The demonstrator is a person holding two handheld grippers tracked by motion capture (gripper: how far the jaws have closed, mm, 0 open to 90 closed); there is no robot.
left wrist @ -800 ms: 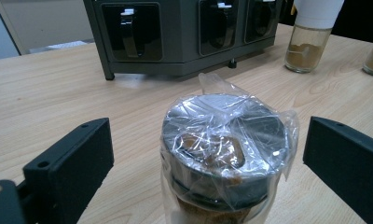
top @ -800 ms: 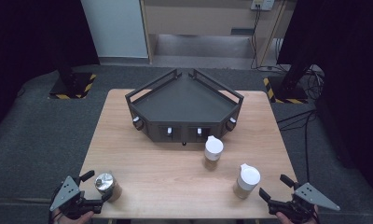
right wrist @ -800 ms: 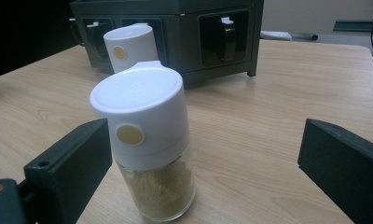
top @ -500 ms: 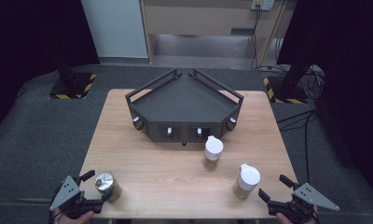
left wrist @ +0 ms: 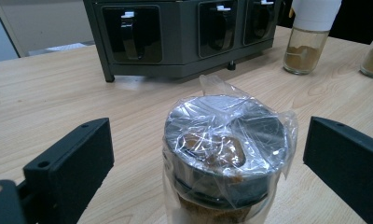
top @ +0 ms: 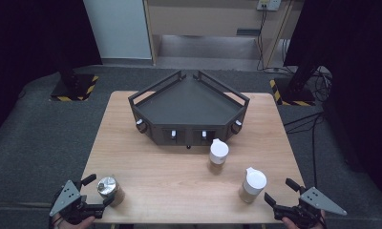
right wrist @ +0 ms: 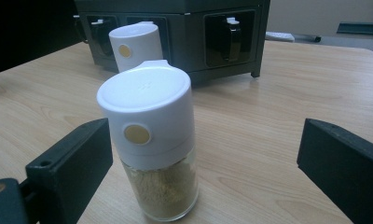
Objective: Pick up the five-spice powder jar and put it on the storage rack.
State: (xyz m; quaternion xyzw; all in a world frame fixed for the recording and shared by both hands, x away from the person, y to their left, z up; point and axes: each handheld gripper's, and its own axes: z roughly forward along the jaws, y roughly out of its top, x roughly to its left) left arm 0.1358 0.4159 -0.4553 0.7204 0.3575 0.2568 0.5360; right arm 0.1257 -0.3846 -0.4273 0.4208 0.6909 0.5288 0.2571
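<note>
**Both claws wide open, each framing a spice jar**

While I hold both hands at the near edge, the wooden table (top: 146,143) is my biggest reference, and I place everything from the dark angular rack (top: 189,105) that sits toward its far middle. Its front faces carry small windows with white-tipped handles. Just in front of the rack's right front face stands a white-capped jar (top: 218,155) of brown powder, close to it but apart. Nearer to me and further right of the rack is a second white-capped jar (top: 252,185), upright, with pale powder inside. Well away from the rack, at the near left, stands the foil-wrapped jar (top: 110,190), its dark lid covered in clear crinkled film.

My left gripper (top: 96,193) has its jaws spread wide; the foil-wrapped jar (left wrist: 226,154) sits between them, neither pad touching it. My right gripper (top: 281,192) is also spread wide, holding nothing; the second white-capped jar (right wrist: 149,140) stands between its jaws, nearer the left one, without contact.
</note>
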